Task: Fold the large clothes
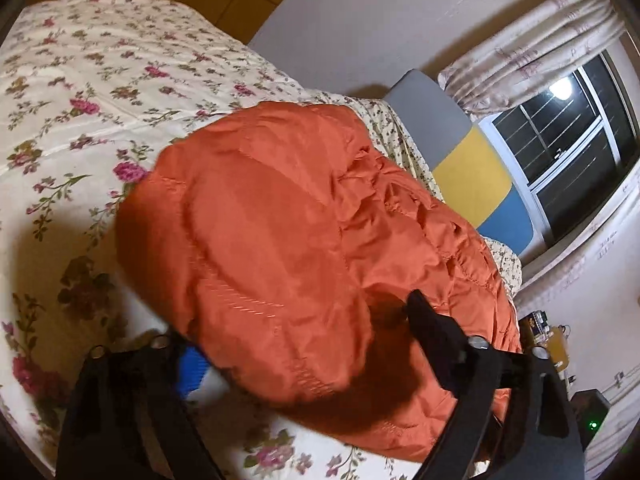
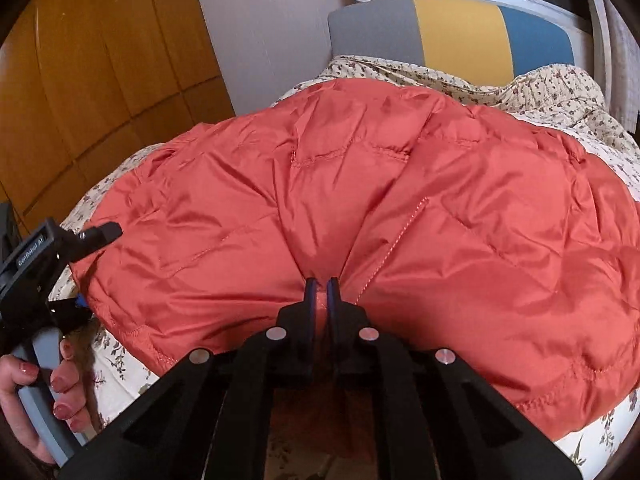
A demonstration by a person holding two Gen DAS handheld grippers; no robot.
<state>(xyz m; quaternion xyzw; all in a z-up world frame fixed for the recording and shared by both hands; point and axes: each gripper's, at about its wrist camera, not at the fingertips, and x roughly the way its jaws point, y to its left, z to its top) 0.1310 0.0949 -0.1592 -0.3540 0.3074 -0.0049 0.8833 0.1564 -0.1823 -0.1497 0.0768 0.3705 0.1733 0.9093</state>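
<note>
An orange quilted puffer jacket [image 1: 280,240] lies on a floral bedspread [image 1: 80,100]; it also fills the right wrist view [image 2: 400,208]. My right gripper [image 2: 321,292] is shut on a pinch of the jacket's near edge, fabric bunched between its blue pads. My left gripper [image 1: 296,332] is open, its fingers spread wide around the jacket's corner, one finger [image 1: 424,320] above the fabric and the other below. It shows in the right wrist view [image 2: 94,268] at the jacket's left corner, held by a hand.
A grey, yellow and blue headboard [image 2: 460,28] stands at the far end of the bed. A wooden wardrobe [image 2: 100,60] is at the left. A window with curtains [image 1: 560,128] is at the right, and a cluttered side table [image 1: 548,340] stands below it.
</note>
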